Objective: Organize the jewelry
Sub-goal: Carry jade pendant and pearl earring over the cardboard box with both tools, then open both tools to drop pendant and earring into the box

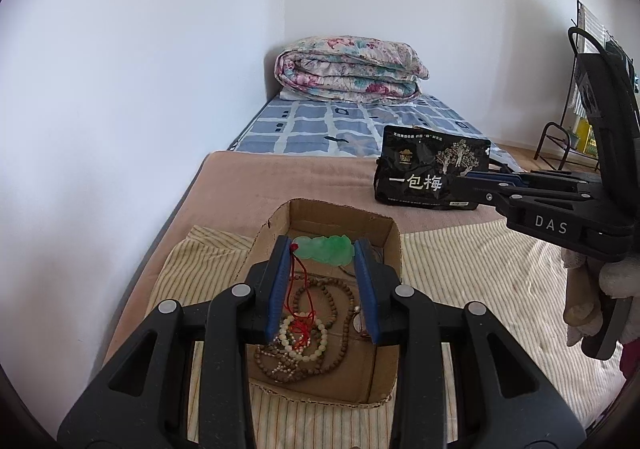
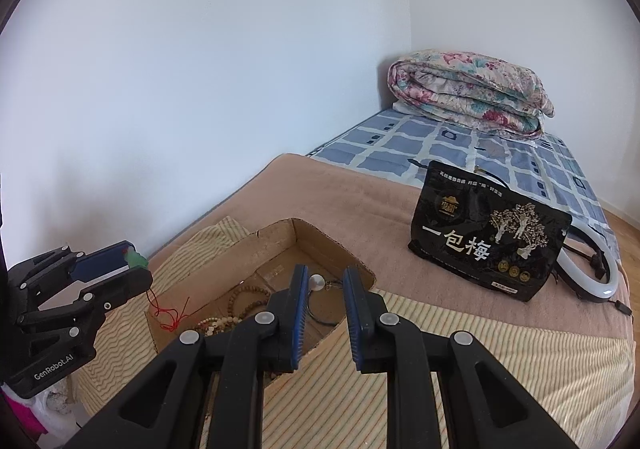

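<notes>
Left claw (image 1: 322,249): clenched on the green pendant (image 1: 325,247), which spans the gap between its two blue pads; low centre of the left wrist view, over the cardboard box (image 1: 394,245). In the right wrist view the same claw shows at the lower left, with the pendant pinched at its tip.
Green pendant: carved, pale green, held across the claw tips above the box's far half; a red cord (image 1: 298,291) hangs from its left end.
Red cord: trails down into the box and ends in a tangle on the beads; in the right wrist view it drops from the left claw to the box's near left rim.
Right claw (image 2: 325,281): pads stand a narrow gap apart with nothing between them; lower centre of the right wrist view, above the box's right edge.
Cardboard box: open-topped, on a striped cloth (image 1: 480,281) on the bed (image 1: 280,173).
Box contents: brown bead strands (image 1: 336,301) coiled on the floor of the box, a pale bead bracelet (image 1: 308,345) on top of them, and, in the right wrist view, a small silvery round disc (image 2: 317,282) on a thin dark cord.
Black snack bag (image 2: 490,237): stands upright on the brown blanket, right of the box, well apart from it.
Ring light (image 2: 592,281): white, lying behind the bag at the right.
Folded floral quilt (image 1: 348,67): at the far end of the bed, in the room corner.
</notes>
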`<state>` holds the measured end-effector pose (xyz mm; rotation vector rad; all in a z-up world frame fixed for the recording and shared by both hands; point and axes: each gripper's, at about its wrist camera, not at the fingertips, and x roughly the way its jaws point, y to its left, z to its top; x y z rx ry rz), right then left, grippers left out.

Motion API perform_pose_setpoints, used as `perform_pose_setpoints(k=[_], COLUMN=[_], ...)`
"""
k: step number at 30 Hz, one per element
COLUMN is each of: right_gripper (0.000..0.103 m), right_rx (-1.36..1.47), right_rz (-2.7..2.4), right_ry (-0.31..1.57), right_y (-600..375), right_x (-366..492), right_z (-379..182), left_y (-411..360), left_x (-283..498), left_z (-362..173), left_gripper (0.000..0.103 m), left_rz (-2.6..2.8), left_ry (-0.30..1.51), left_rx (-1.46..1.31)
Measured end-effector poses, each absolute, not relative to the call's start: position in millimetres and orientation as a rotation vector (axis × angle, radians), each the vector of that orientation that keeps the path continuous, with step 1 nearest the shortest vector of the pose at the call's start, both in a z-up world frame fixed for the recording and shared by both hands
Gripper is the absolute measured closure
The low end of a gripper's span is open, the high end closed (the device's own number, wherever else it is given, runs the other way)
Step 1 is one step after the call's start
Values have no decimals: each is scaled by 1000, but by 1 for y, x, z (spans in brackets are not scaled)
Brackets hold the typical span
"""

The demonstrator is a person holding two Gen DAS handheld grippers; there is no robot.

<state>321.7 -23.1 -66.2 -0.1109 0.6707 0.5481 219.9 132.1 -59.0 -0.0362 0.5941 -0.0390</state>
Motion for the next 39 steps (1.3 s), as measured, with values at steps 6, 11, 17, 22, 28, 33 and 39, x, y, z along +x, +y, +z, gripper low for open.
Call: perform_pose_setpoints(k=[6,11,17,22,28,33,39], right_gripper=[86,86,86,86,85,68,24], right_rx=[-110,-107,-103,-107,-109,-117,-120], right_rz=[557,566,578,590,595,583,550], right_ry=[692,712,728,735,736,728,691], right_y=[-4,9,23,31,35,37,34], right_x=[339,353,364,370,373,373,368], right_z=[-79,-91,-102,-107,-109,-109,-102], left_y=[145,151,153,155,156,156,156], left_x=[229,235,243,248,249,249,248], left_z=[-70,-77,-85,-87,-88,-89,-90], left_gripper=[71,71,71,71,71,71,50], left_rz=[-31,-31,-34,-35,-37,-36,-38], left_ry=[615,629,646,650,653,654,653], left_rx=[-44,-52,-56,-58,-56,-56,-50])
